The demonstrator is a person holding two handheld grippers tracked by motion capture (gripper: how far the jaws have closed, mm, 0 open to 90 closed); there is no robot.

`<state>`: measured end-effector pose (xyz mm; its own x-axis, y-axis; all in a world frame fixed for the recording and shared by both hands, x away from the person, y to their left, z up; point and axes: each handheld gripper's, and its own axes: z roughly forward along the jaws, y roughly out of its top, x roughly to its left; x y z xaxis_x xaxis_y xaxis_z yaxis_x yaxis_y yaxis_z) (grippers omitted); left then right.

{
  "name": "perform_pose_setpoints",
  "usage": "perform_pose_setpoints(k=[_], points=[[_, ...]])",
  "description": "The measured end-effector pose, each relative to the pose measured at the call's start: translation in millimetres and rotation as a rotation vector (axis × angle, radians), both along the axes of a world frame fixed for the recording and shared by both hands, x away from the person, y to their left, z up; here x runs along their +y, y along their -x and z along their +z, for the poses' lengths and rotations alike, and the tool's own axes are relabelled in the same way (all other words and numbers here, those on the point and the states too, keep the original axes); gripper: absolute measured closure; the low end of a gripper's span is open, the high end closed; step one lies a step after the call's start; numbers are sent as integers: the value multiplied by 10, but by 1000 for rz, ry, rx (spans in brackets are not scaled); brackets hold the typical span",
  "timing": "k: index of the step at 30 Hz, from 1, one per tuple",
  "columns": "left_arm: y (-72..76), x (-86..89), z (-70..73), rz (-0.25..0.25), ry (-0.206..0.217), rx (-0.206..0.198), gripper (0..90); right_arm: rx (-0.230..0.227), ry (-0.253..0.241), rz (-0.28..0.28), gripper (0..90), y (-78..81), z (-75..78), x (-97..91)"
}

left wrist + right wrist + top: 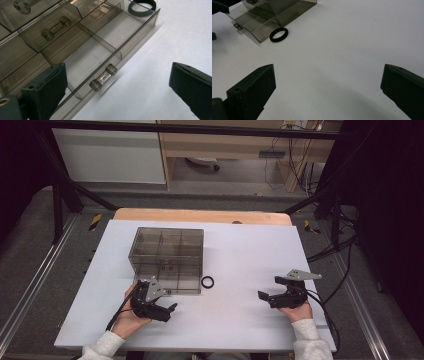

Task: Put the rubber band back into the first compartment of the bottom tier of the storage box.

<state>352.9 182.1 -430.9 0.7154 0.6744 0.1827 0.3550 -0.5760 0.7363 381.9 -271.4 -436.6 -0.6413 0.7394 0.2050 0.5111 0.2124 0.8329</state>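
Your left gripper (167,309) rests on the desk (240,320) at the near left corner of the smoky transparent drawer cabinet (167,251), its jaws spread wide with nothing between them. Seen along those jaws in the left gripper view, the bottom drawer (110,40) stands pulled out and looks empty, and its clear bar handle (103,77) lies just ahead, between the two jaws but untouched by either (a posture that fits a handle let go, judging by the wide gap). Further right, the black ring (207,281) lies flat on the desk just beside the cabinet's near right corner, apparently staged next to the open drawer (257,23) so that it can be dropped in. Your right gripper (269,287) sits well to the right of the ring, jaws likewise wide apart and empty, aimed across bare desk towards the ring (278,34), which lies far ahead and left of its jaws.
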Motion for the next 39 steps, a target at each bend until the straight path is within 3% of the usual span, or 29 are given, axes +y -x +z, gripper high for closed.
perform_pose_setpoints(k=[15, 39], points=[[-21, -65, 64, -12, 64, 56, 19, -4, 0, 2, 3, -1, 0, -2], [-74, -209, 143, -50, 105, 98, 45, -3, 7, 6, 3, -1, -8, 4]])
